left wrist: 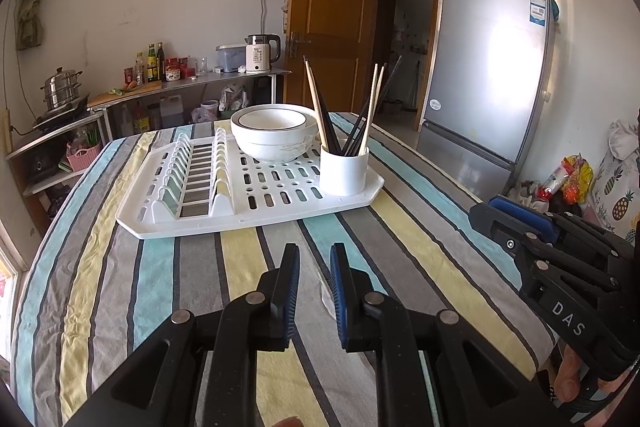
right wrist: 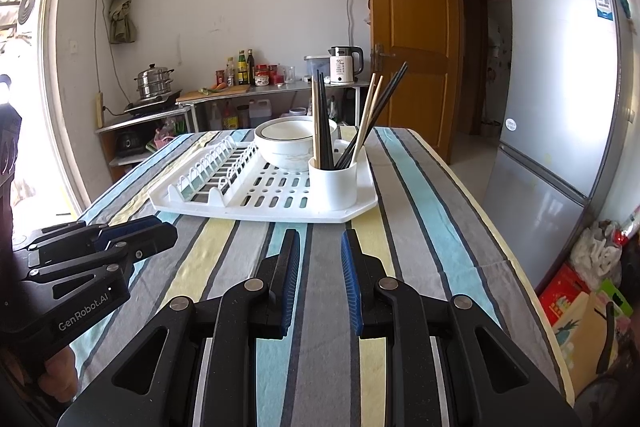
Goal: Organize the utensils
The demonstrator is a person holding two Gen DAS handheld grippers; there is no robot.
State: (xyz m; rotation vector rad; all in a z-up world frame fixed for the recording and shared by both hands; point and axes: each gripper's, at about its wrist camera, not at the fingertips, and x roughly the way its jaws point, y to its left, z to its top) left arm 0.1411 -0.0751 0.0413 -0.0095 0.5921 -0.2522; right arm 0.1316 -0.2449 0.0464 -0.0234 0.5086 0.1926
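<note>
A white drying rack (left wrist: pixel 248 211) (right wrist: pixel 256 209) lies on the striped tablecloth. A white cup (left wrist: pixel 344 171) (right wrist: pixel 333 185) stands at its near right corner and holds several black and wooden chopsticks (left wrist: pixel 366 115) (right wrist: pixel 362 125). Stacked white bowls (left wrist: pixel 274 135) (right wrist: pixel 286 145) sit behind the cup. My left gripper (left wrist: pixel 315 255) is open and empty, above the cloth in front of the rack. My right gripper (right wrist: pixel 320 241) is open and empty, beside it on the right; it also shows in the left wrist view (left wrist: pixel 520 223).
The table (left wrist: pixel 420 239) has bare striped cloth in front of and right of the rack. A silver fridge (right wrist: pixel 560 115) stands to the right, a wooden door (right wrist: pixel 412 27) behind. A counter with a kettle (right wrist: pixel 344 65), bottles and a steamer pot runs along the back wall.
</note>
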